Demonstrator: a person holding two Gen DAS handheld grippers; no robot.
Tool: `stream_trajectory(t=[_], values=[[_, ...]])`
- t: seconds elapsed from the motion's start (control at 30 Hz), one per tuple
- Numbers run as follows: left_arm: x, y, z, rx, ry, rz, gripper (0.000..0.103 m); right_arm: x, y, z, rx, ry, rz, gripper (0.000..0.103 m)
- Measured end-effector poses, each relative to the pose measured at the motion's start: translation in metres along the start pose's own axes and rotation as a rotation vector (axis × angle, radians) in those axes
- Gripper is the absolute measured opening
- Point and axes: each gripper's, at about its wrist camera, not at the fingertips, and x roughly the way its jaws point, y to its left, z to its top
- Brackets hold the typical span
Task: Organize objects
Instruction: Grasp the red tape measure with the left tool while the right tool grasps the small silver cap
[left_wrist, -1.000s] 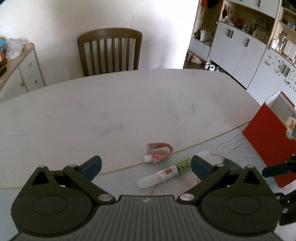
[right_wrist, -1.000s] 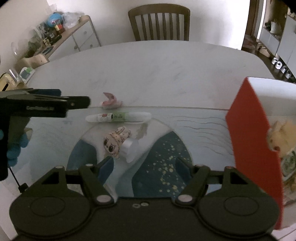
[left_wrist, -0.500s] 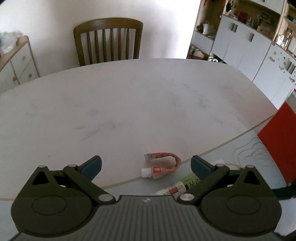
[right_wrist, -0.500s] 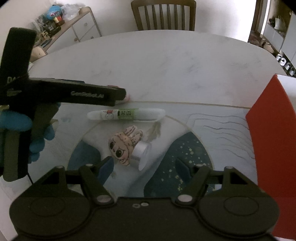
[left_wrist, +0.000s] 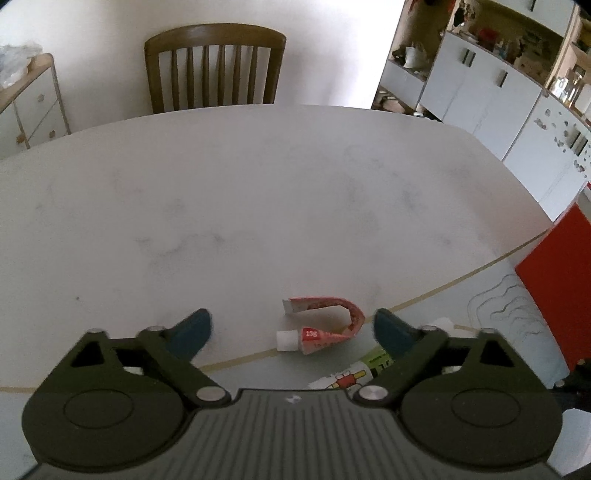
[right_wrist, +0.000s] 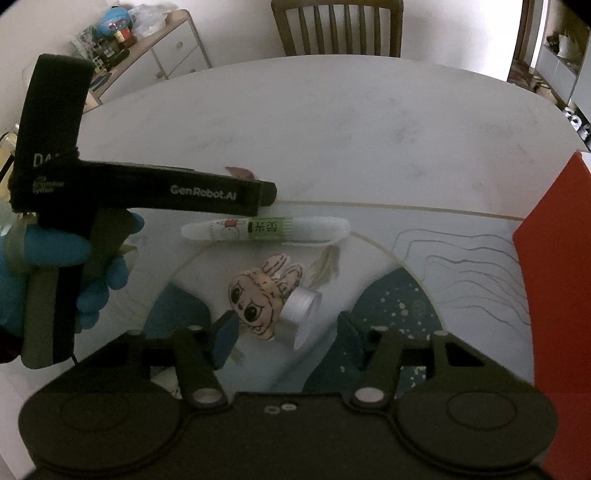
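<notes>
Your left tongs (left_wrist: 291, 328) stand wide apart with nothing between the blue pads, low over the pale, marbled surface (left_wrist: 258, 192). Just ahead of them and a little toward the right pad lies a small red toothpaste tube (left_wrist: 325, 325), soft and folded back on itself into a U, its white cap pointing left. It sits right at the thin gold border of a glossy printed mat (left_wrist: 480, 306). Nearer to you, partly hidden under the right finger, is a white tube with a green label (left_wrist: 354, 373).

Your right tongs (right_wrist: 286, 326) are also spread, holding nothing. Between them, close to the left pad, lies a peach rabbit-faced figure (right_wrist: 258, 299) with drawn eyes and ears, joined to a short silver-grey cylinder (right_wrist: 303, 314). Beyond it the white and green tube (right_wrist: 266, 229) lies crosswise on the mat, smooth and rounded at both ends. The left tool's black body (right_wrist: 147, 192), gripped in a blue glove (right_wrist: 55, 251), reaches in above that tube.

A red box wall (right_wrist: 554, 280) stands upright along the right edge of the mat. The far half of the surface is bare up to a slatted wooden chair (left_wrist: 214, 66).
</notes>
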Motion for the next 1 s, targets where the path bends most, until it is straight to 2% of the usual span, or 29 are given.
stream_trajectory(t=[0.13,0.2,0.23,0.3,0.43,0.6,0.8,1.0], values=[[0.001,0.002,0.002,0.007,0.0,-0.003,0.074,0.0,-0.001,0.0,0.009,0.001,0.003,0.049],[0.001,0.002,0.002,0.01,-0.003,-0.006,0.06,-0.001,-0.002,0.0,0.015,-0.001,0.005,0.047],[0.0,0.002,0.002,0.011,-0.003,-0.012,0.056,-0.001,-0.002,0.0,0.016,-0.002,0.006,0.045],[0.0,0.002,0.003,0.015,0.001,-0.019,0.045,0.0,-0.003,0.0,0.021,0.0,0.011,0.036],[-0.004,0.003,0.002,0.03,-0.011,-0.016,0.045,-0.001,-0.006,0.0,0.038,-0.008,0.004,0.03],[-0.011,0.004,0.002,0.029,-0.017,-0.012,0.044,-0.005,-0.011,-0.002,0.071,-0.021,0.001,0.012],[-0.023,0.0,0.005,0.02,-0.017,-0.001,0.044,-0.011,-0.015,-0.005,0.094,-0.031,-0.01,0.012],[-0.051,-0.009,0.002,0.022,-0.032,-0.023,0.044,-0.032,-0.021,-0.014,0.094,-0.07,-0.013,0.012]])
